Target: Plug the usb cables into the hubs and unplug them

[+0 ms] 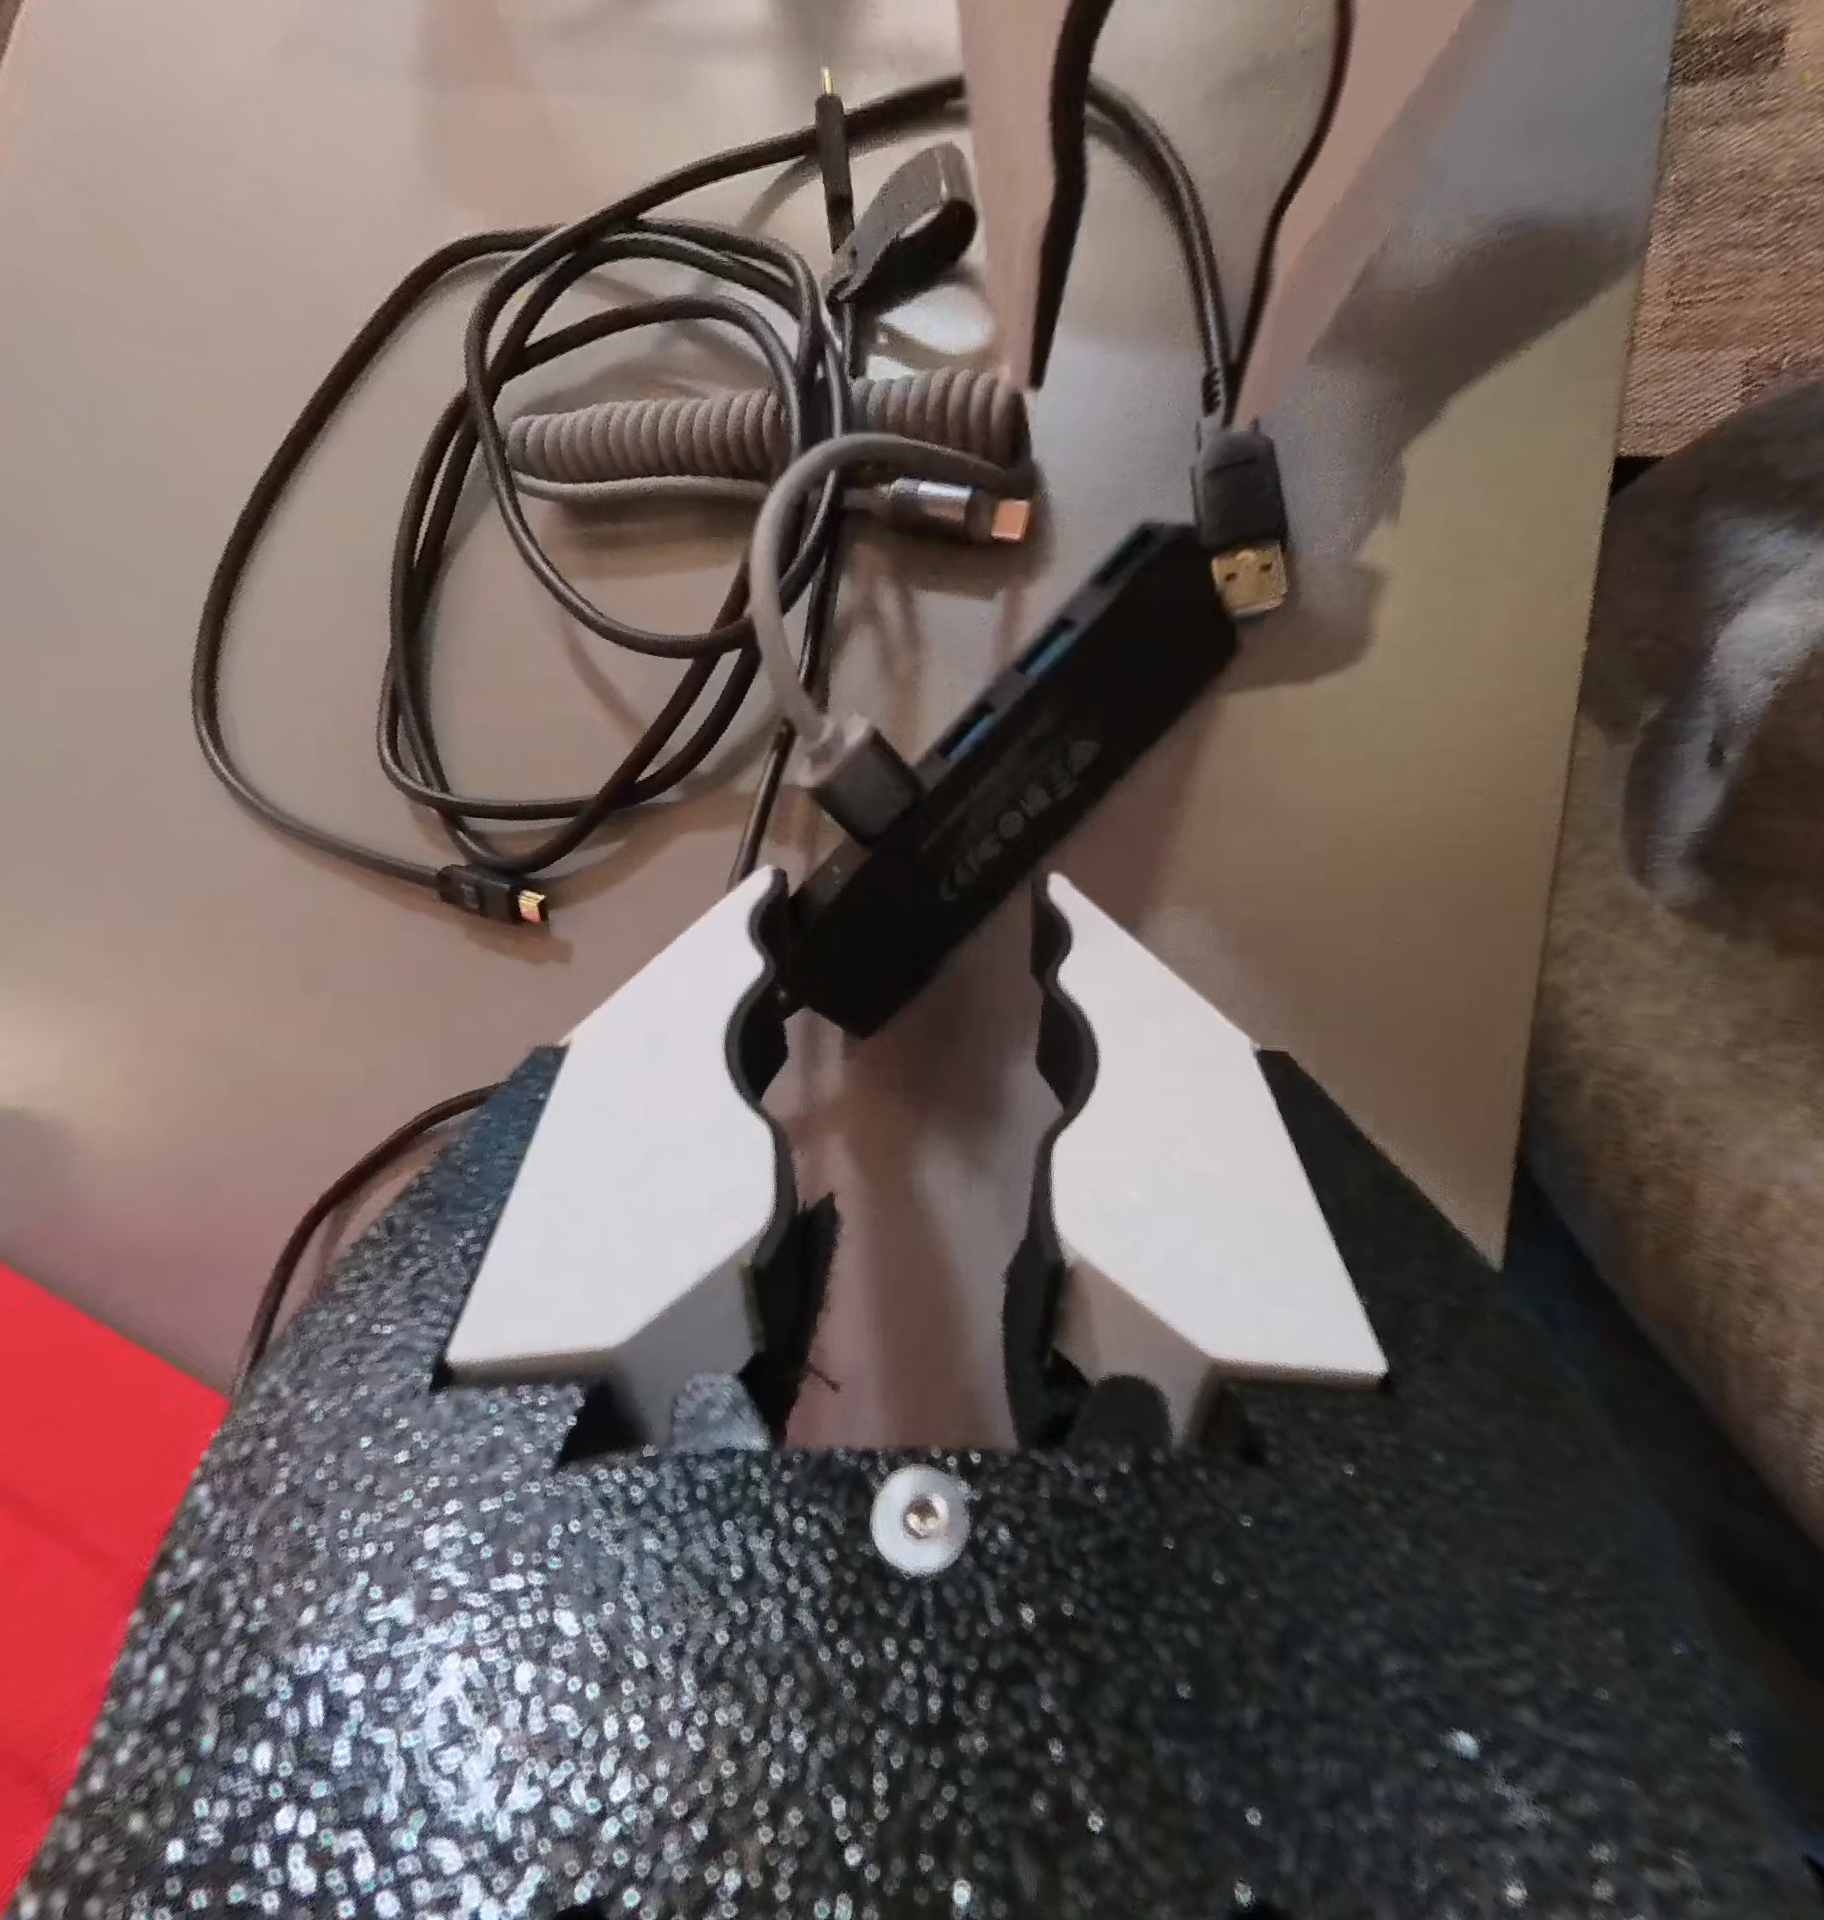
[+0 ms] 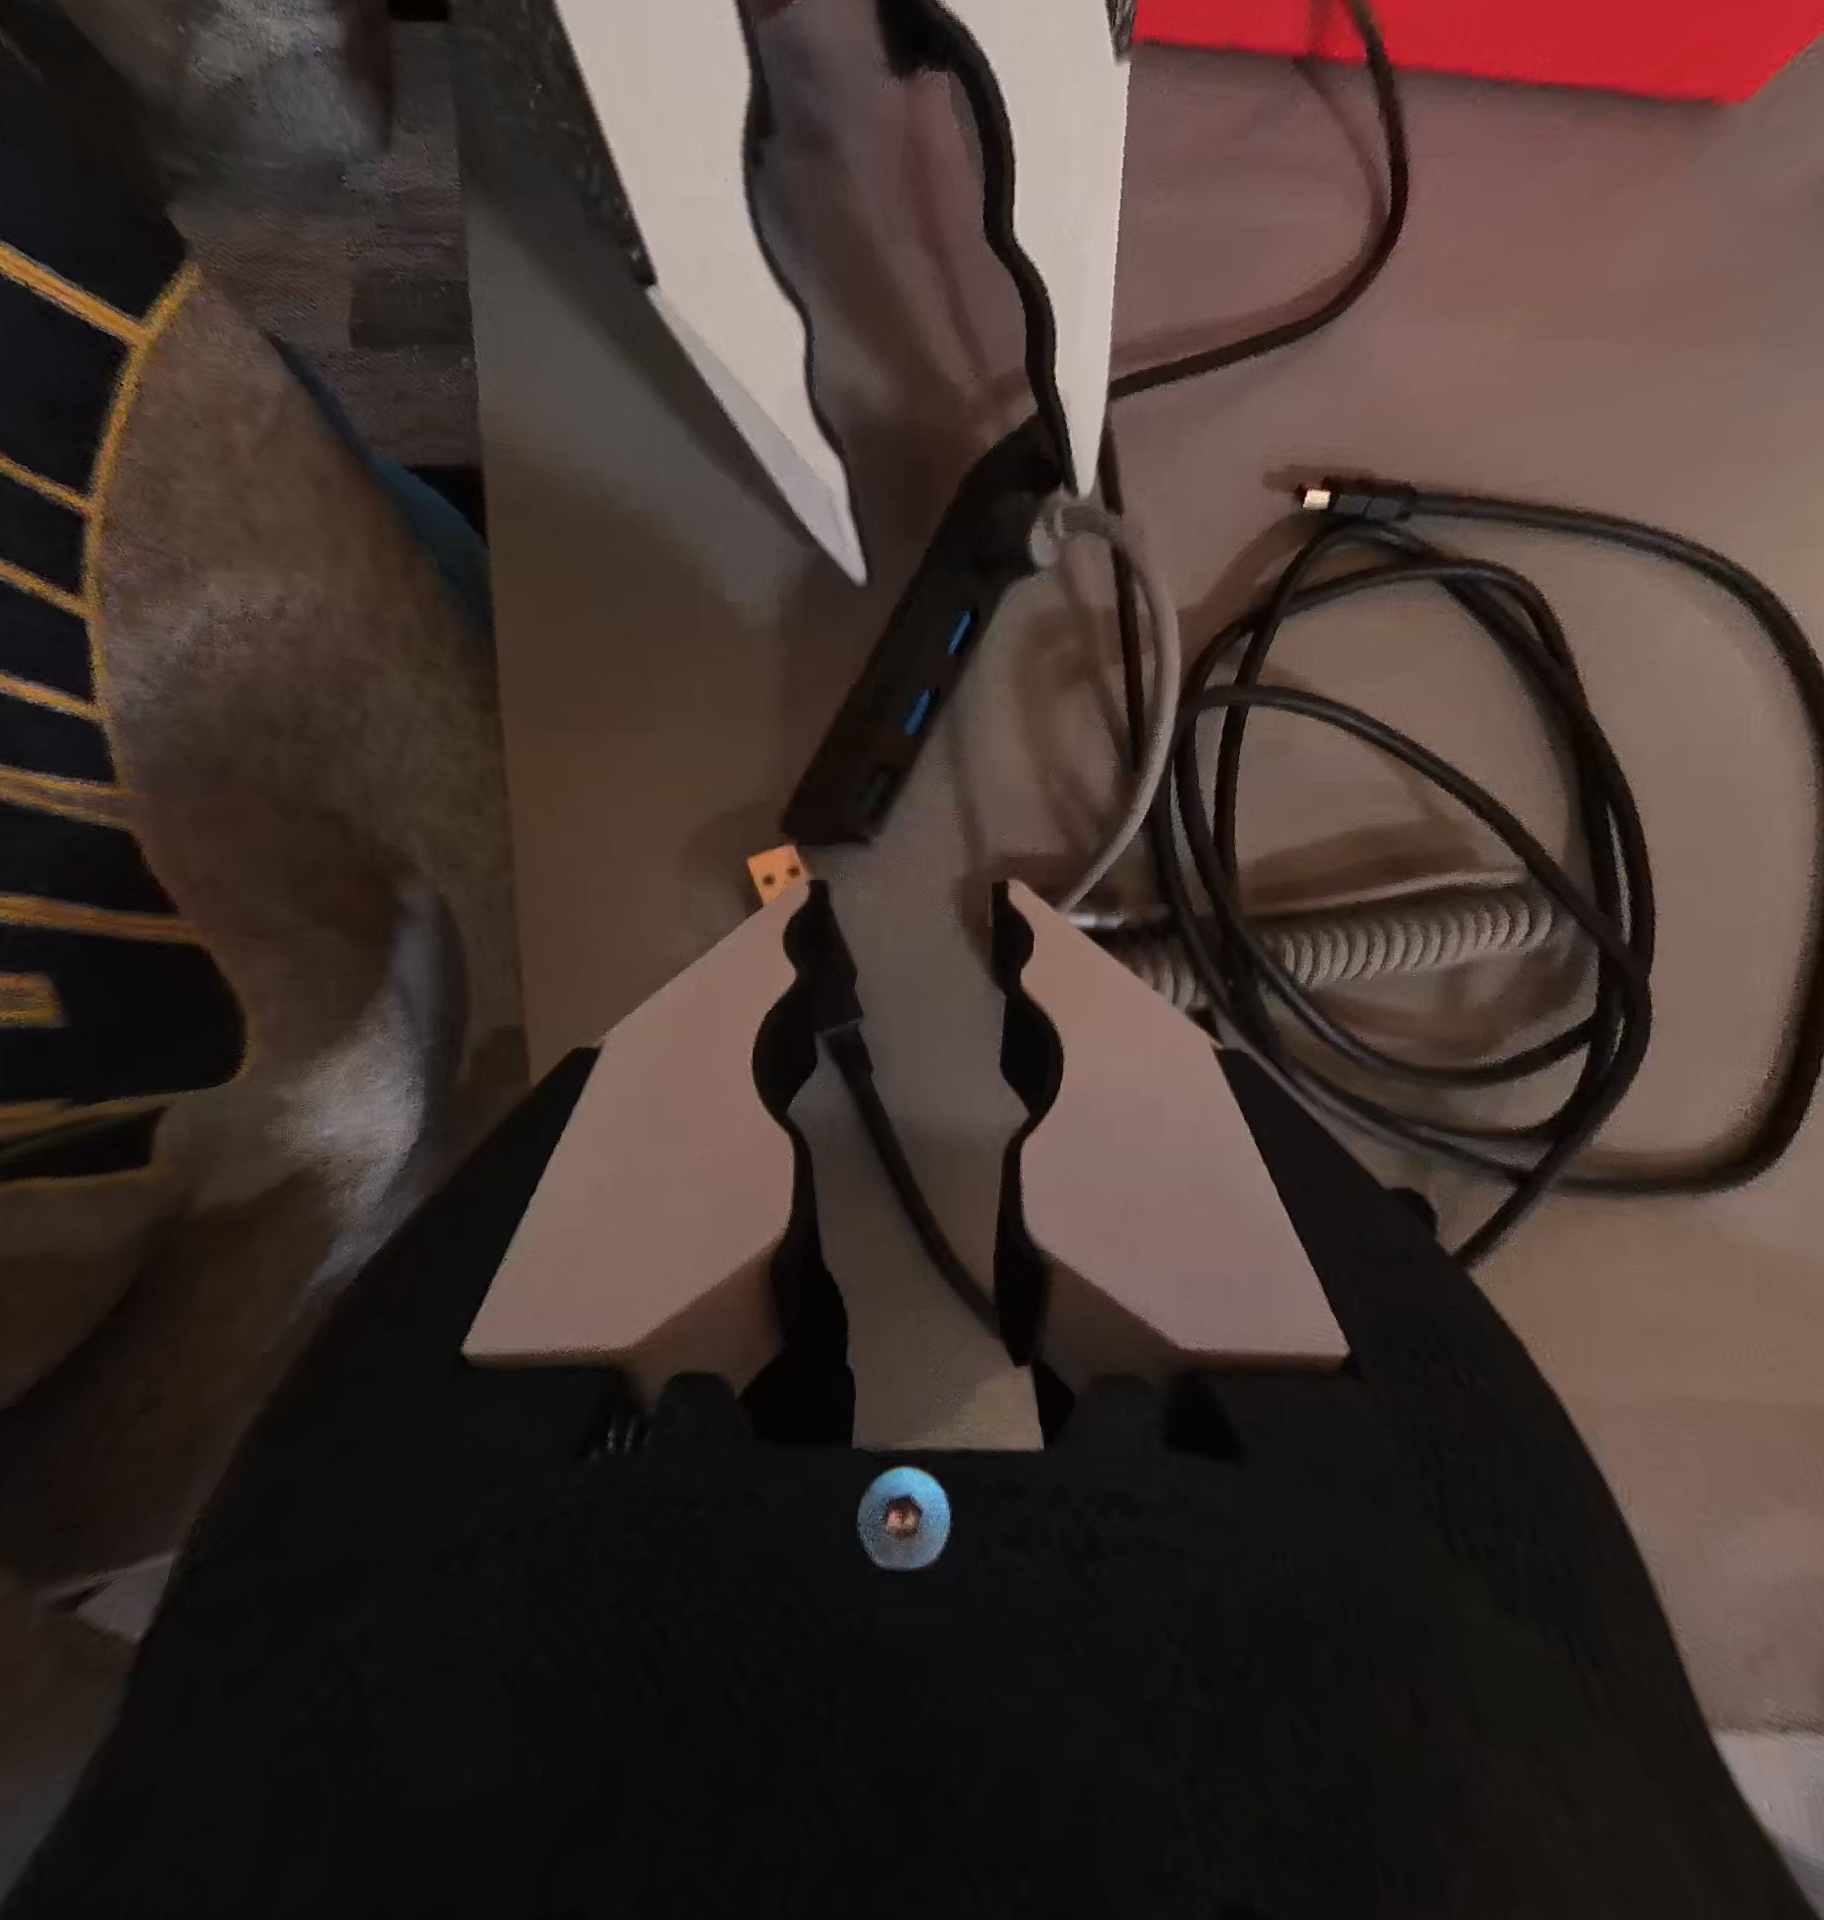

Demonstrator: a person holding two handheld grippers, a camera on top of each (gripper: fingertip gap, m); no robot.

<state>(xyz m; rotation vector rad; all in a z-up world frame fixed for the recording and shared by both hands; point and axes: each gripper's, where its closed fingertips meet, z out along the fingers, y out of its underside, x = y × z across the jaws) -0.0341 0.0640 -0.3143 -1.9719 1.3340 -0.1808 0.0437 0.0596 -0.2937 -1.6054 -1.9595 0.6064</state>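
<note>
The black USB hub (image 1: 1001, 790) lies at an angle on the grey table (image 1: 212, 416), its near end against the inner edge of the left gripper's (image 1: 908, 914) left fingertip (image 1: 721, 935). The left gripper's jaws stand apart; the right fingertip is clear of the hub, so the hub is touched on one side only, not clamped. Blue ports (image 1: 1043, 655) run along the hub's long side. A grey plug (image 1: 861, 784) on a short grey cable (image 1: 783, 540) is seated in the port nearest the left gripper.

At the hub's far end, a black cable's gold USB-A plug (image 1: 1251, 571) sits just beside the hub, not inserted. In the right wrist view this same plug (image 2: 778, 873) projects just past the right gripper's (image 2: 908, 894) left fingertip, and its black cable (image 2: 887, 1132) runs back between the fingers. The right gripper's jaws are apart, and whether the left finger presses on the plug body cannot be told.

Beyond the left gripper, left of the hub, lies a loose coil of black cables (image 1: 492, 520) ending in a small gold-tipped connector (image 1: 513, 904). A grey coiled cable (image 1: 762, 426) lies farther ahead. A red object (image 1: 46, 1455) sits at the left gripper's near left. Carpet (image 1: 1739, 260) shows past the table edge to the right.
</note>
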